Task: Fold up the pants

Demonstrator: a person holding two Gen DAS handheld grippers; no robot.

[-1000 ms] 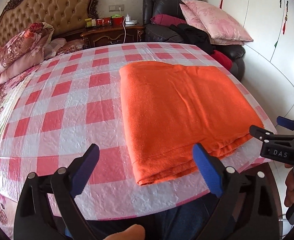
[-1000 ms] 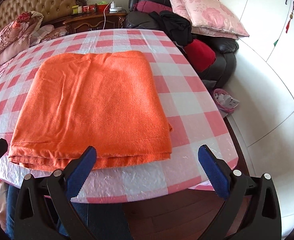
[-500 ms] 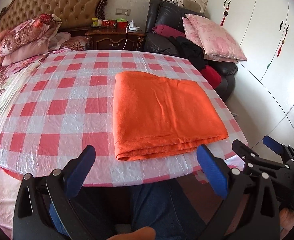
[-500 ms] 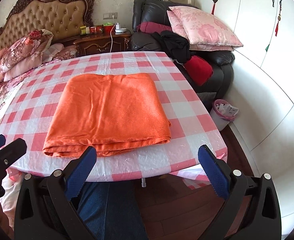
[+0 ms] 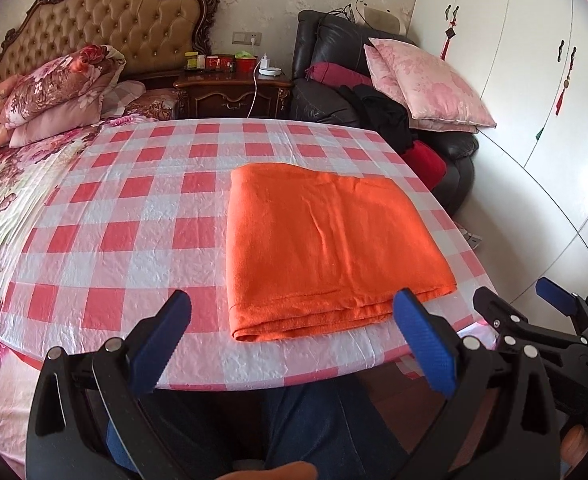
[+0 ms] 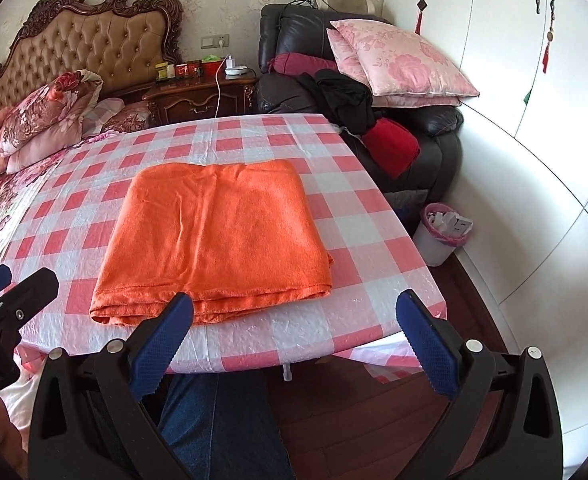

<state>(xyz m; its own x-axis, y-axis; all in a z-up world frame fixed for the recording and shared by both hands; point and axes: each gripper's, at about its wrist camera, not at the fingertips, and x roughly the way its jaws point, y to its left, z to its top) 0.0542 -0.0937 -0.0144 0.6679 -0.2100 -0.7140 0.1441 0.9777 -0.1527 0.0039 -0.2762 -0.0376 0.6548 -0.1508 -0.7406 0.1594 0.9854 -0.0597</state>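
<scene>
The orange pants (image 5: pixel 330 248) lie folded into a flat rectangle on the pink-and-white checked table (image 5: pixel 134 240), near its front right edge; they also show in the right wrist view (image 6: pixel 218 240). My left gripper (image 5: pixel 294 340) is open and empty, held back off the table's front edge. My right gripper (image 6: pixel 298 340) is open and empty too, also behind the front edge. The right gripper shows at the right of the left wrist view (image 5: pixel 534 312). The left gripper shows at the left edge of the right wrist view (image 6: pixel 6 300).
A bed with floral bedding (image 5: pixel 46 92) is at the left. A dark nightstand (image 5: pixel 230 88) and a black armchair with pink cushions (image 6: pixel 398 60) stand behind the table. A small bin (image 6: pixel 442 236) is on the floor at the right, by white wardrobes (image 6: pixel 534 80).
Both grippers have pulled back from the table and risen, so the folded pants look smaller and farther away. The pants have not moved.
</scene>
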